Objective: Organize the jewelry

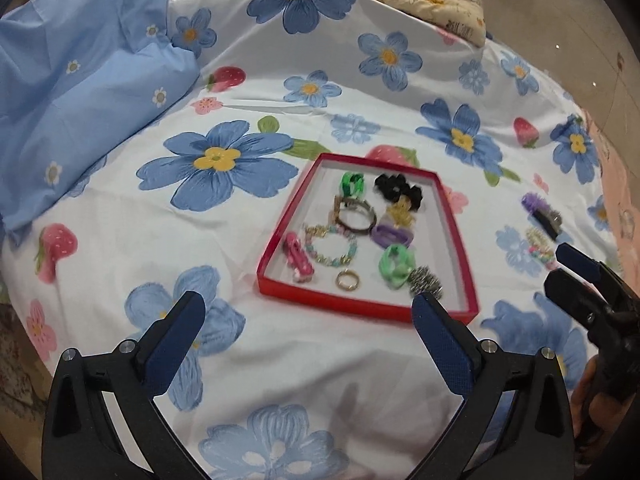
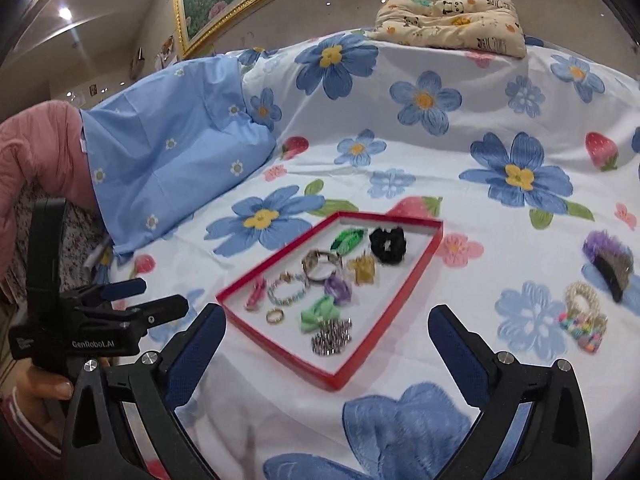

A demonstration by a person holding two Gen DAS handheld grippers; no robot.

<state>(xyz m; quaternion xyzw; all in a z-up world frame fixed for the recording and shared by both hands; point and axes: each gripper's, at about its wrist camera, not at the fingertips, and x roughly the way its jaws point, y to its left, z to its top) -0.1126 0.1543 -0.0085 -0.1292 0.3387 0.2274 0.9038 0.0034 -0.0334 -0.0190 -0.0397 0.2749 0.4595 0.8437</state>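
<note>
My left gripper (image 1: 306,318) stood wide open with nothing between its pads, hovering over the sheet (image 1: 120,240) just short of the tray (image 1: 360,305); my right gripper (image 2: 328,334) gaped just as wide and empty, its jaws framing the tray's near corner; no earlier view was given. In the red tray lay the sorted pieces: a silver coil (image 2: 331,336) nearest, a gold ring (image 2: 275,315), a pink clip (image 1: 298,258), a bead bracelet (image 1: 330,246), two green clips, a purple one (image 1: 390,235), a bangle (image 1: 354,214), a yellow clip (image 2: 362,270) and a black scrunchie (image 2: 387,244) at the far end. Outside it, to the right on the sheet, sat a bright bead bracelet (image 2: 582,320) and a purple-and-dark clip (image 2: 610,264). Farther off lay a blue pillow (image 1: 80,100); at the far edge, a panda cushion (image 2: 452,24).
</note>
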